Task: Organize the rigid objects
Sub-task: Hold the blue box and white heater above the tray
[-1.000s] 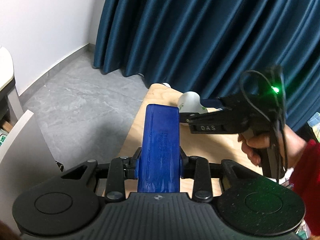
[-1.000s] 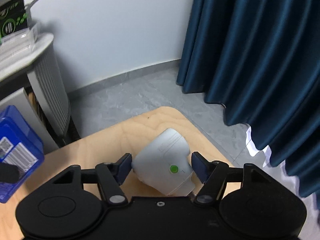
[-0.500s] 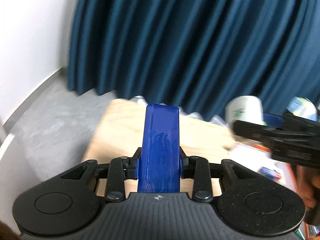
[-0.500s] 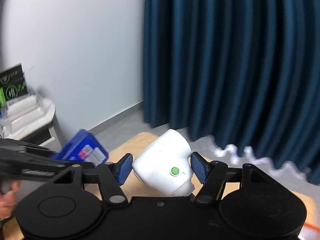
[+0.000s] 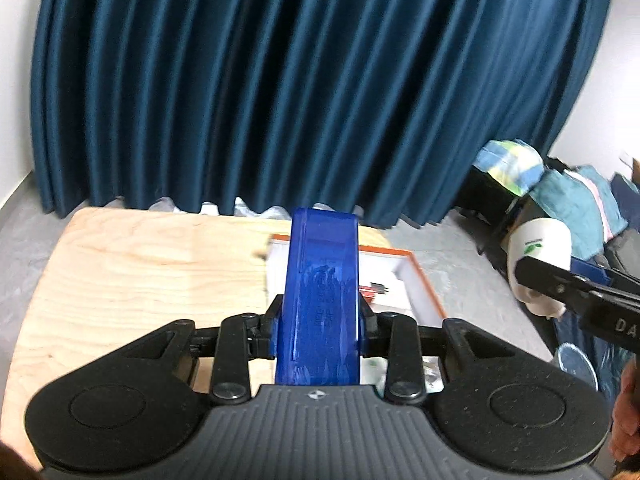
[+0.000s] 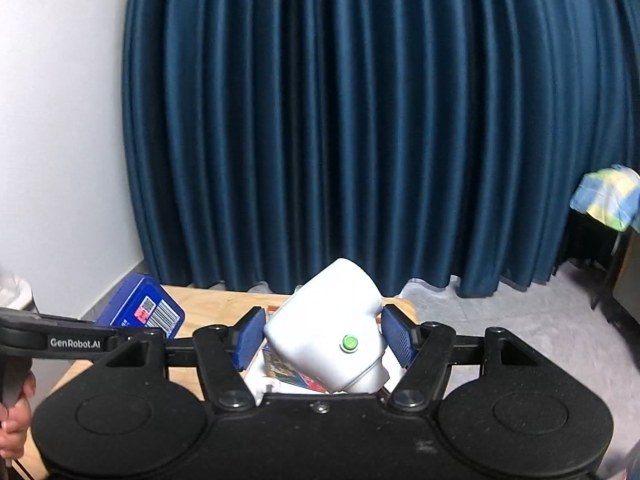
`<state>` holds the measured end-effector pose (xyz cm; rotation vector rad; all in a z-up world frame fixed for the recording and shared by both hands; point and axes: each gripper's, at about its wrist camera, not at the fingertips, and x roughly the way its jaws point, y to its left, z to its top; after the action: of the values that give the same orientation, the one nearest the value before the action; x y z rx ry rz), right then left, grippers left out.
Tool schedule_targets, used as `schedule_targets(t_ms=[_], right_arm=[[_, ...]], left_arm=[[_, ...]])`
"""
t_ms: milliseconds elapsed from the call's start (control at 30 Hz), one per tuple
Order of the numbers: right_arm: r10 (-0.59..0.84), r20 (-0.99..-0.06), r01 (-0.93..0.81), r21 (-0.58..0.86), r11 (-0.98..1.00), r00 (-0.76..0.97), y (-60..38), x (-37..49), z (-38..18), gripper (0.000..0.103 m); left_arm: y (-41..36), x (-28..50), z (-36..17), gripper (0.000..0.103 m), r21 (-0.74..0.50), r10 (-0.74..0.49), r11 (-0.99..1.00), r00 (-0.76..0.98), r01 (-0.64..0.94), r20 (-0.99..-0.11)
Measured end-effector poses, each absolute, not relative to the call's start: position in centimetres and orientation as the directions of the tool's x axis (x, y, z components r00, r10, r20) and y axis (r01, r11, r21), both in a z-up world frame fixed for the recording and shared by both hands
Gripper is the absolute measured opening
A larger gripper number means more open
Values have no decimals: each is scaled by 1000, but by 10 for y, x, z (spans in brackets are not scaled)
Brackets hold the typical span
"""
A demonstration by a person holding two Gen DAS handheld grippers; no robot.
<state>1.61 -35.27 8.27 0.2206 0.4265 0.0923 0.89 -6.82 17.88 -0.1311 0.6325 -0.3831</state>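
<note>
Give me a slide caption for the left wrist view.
Left gripper carries a blue box above a wooden table.

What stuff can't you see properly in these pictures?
- Orange-edged box, left wrist view: the blue case in the left gripper hides its contents.
- Colourful packet, right wrist view: mostly behind the white device in the right gripper.
- Right-hand clutter, left wrist view: blurred.

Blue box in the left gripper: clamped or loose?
Clamped. In the left wrist view both pads of the left gripper press the narrow sides of the blue box, which is held above the wooden table.
</note>
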Motion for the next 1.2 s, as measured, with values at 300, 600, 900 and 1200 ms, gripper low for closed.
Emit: schedule_targets(t_ms=[300, 600, 900, 1200], right_arm=[[139, -382, -35, 268, 963, 913, -369, 2, 76, 77], [153, -363, -42, 296, 954, 919, -385, -1, 66, 77], [161, -363, -48, 302, 952, 918, -385, -13, 55, 77], [167, -361, -55, 301, 952, 918, -390, -12, 61, 77]], left_arm=[[-95, 9, 179, 34, -215, -397, 917, 732, 335, -554], [-112, -2, 186, 34, -175, -367, 929, 757, 325, -541], [-113, -11, 183, 34, -160, -359, 932, 762, 326, -539], [-113, -9, 181, 34, -148, -337, 940, 764, 307, -551]])
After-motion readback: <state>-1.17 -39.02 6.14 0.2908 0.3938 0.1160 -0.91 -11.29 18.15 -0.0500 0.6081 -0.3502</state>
